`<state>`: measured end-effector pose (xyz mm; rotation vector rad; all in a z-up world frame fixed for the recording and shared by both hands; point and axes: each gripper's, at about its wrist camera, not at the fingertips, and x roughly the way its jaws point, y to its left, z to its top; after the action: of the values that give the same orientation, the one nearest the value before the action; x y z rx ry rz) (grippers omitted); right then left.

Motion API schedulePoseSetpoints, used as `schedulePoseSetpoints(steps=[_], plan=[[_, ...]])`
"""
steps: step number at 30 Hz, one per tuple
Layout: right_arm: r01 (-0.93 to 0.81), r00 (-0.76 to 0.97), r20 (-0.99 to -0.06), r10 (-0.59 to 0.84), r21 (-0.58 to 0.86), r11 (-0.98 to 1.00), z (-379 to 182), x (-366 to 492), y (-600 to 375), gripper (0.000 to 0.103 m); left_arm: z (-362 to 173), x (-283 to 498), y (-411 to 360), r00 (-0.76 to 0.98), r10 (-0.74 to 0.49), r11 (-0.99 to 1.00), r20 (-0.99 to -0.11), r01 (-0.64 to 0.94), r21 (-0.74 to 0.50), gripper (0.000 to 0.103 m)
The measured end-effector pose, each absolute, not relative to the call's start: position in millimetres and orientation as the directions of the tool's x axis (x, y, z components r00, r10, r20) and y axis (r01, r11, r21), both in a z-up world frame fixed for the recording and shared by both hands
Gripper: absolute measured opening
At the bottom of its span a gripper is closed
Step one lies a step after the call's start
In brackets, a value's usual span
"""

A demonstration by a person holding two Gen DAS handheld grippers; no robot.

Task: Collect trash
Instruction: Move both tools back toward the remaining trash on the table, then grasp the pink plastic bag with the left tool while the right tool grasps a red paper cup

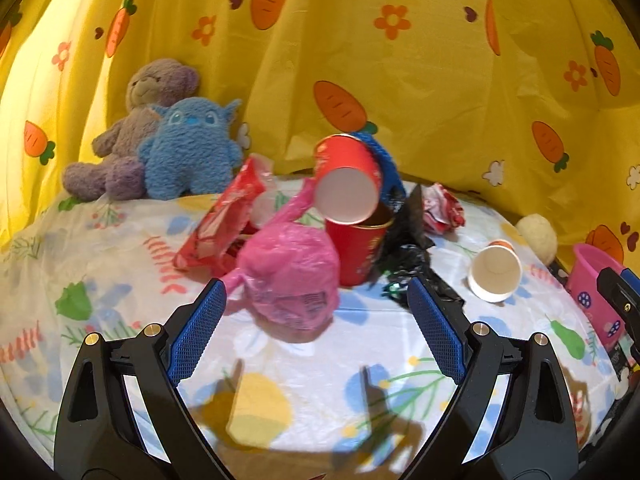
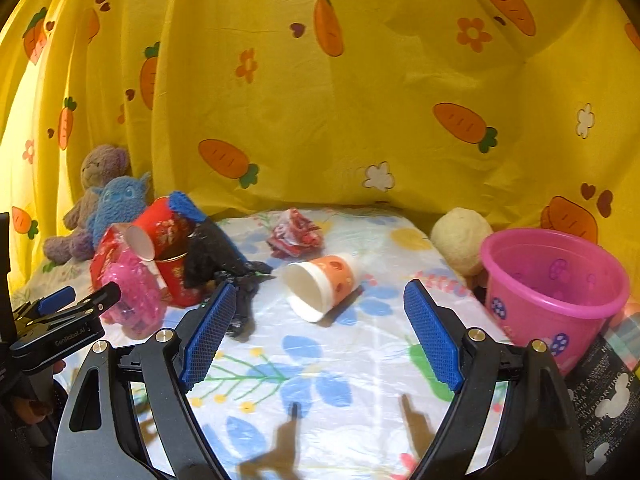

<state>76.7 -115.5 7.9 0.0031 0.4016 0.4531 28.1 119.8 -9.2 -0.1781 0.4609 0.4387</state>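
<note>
Right gripper nearest, jaws wide, empty, w/ the tipped cup lying on the bed just ahead. Straddle its sidewall, squeeze gently (paper crushes), then drop in the bin. Left gripper also wide, facing the pink bag.

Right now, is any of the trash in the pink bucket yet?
Not yet. The pink bucket looks empty. Both the left gripper and the right gripper are open, holding nothing. Still left: the pink bag, red cups, white cup, crumpled wrapper.
</note>
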Motion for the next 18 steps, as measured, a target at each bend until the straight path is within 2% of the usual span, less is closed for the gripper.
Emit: schedulePoseSetpoints(steps=[6,16,18], plan=[[-0.489,0.789,-0.393,0.472,0.064,0.870,5.5,72.7,-72.2,0.083,-13.1,22.6,146.5,0.797,0.359,0.884,-0.486,-0.457,-0.098,0.090],[-0.516,0.765,-0.420,0.489,0.054,0.855,1.8,83.1,-50.9,0.083,-29.7,70.3,163.9,0.761,0.288,0.889,-0.581,-0.438,-0.133,0.090],[-0.519,0.762,-0.423,0.490,0.053,0.853,0.8,85.6,-49.4,0.083,-32.8,75.7,166.5,0.755,0.277,0.889,-0.594,-0.436,-0.140,0.084]])
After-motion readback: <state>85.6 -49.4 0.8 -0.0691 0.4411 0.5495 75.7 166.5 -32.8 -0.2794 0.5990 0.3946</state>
